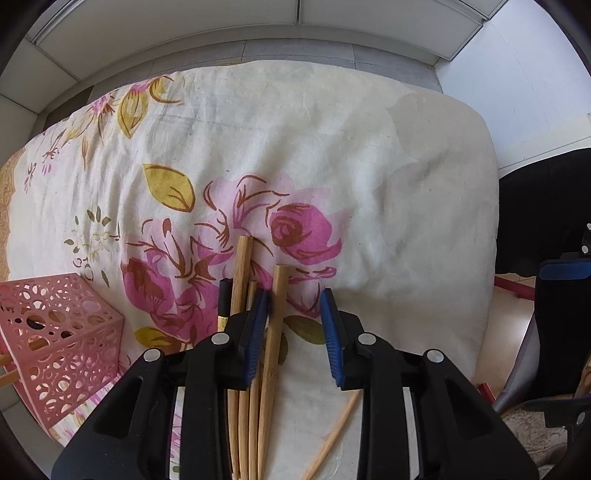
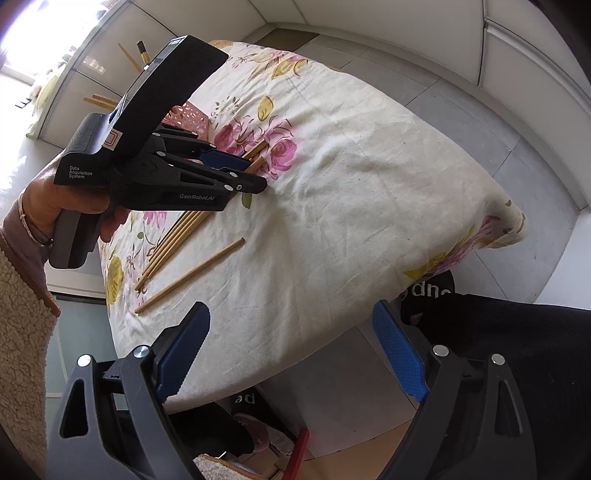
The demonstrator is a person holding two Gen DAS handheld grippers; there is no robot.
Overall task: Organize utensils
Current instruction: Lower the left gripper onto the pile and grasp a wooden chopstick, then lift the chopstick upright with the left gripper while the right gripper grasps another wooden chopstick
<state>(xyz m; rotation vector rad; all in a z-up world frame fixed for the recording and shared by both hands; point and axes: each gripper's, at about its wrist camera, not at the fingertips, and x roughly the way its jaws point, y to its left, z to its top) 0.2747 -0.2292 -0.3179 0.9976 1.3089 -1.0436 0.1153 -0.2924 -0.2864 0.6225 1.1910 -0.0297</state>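
Note:
Several bamboo chopsticks (image 1: 243, 332) lie bunched on the flowered cloth, with one black chopstick (image 1: 224, 302) among them. My left gripper (image 1: 295, 325) hovers just over the bunch, jaws open; one bamboo chopstick (image 1: 275, 325) lies between the pads, the others sit under or left of the left pad. A single chopstick (image 1: 332, 435) lies apart to the right; it also shows in the right wrist view (image 2: 190, 275). A pink perforated holder (image 1: 62, 343) stands at the left. My right gripper (image 2: 291, 350) is open and empty, near the table's front edge. The left gripper (image 2: 236, 173) shows there above the bunch (image 2: 177, 236).
The table is covered by a cream cloth with pink flowers (image 1: 332, 147). Its right edge (image 1: 491, 221) drops to the floor, where a dark chair (image 1: 554, 314) stands. White cabinets (image 1: 258, 29) run along the far side. More chopsticks (image 2: 129, 55) stick up behind the left gripper.

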